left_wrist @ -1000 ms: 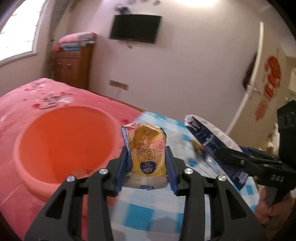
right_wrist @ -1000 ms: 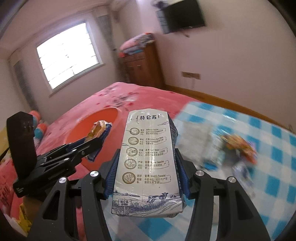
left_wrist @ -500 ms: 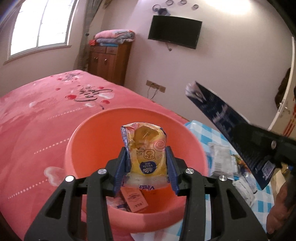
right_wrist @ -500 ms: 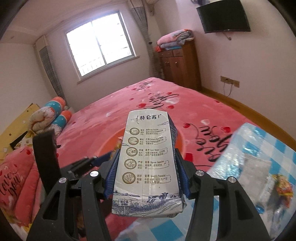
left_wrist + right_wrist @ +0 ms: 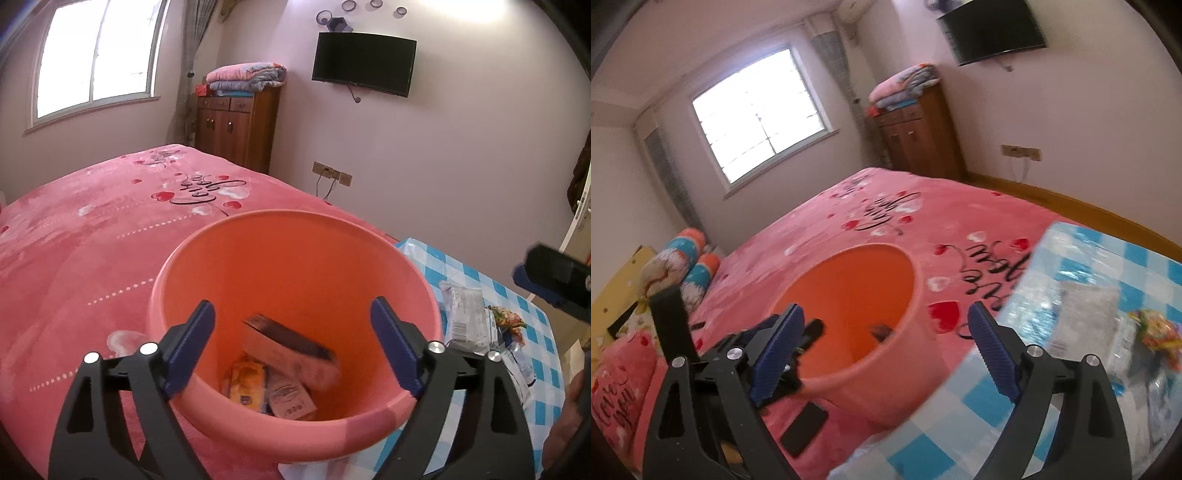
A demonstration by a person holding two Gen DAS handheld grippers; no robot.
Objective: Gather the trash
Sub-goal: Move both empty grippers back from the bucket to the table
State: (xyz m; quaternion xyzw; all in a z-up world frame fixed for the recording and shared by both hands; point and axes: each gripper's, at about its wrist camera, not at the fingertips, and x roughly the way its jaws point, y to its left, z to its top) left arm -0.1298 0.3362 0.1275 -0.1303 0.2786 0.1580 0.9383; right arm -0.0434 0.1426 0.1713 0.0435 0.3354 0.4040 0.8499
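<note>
An orange bucket (image 5: pixel 295 266) stands on the bed right below my left gripper (image 5: pixel 291 313). That gripper's jaws are opening and wide apart, with nothing between them. Inside the bucket lie a yellow snack packet (image 5: pixel 246 380), a small pale packet (image 5: pixel 291 398) and a blurred milk carton (image 5: pixel 291 347). My right gripper (image 5: pixel 886 314) hangs over the bucket's near side (image 5: pixel 871 384). Its jaws are opening too and hold nothing. One of its fingertips (image 5: pixel 554 284) shows at the right edge of the left wrist view.
A pink heart-print blanket (image 5: pixel 92 258) covers the bed. To the right lies a blue-checked cloth (image 5: pixel 960 417) with clear wrappers (image 5: pixel 1086 314) and a colourful wrapper (image 5: pixel 1156 328). Rolled pillows (image 5: pixel 679 266) sit at the far left. A wooden cabinet (image 5: pixel 236 129) stands by the wall.
Both grippers have opened. The yellow snack packet left my left gripper and the milk carton left my right one; both are now in the bucket. The right gripper swung towards the bucket.
</note>
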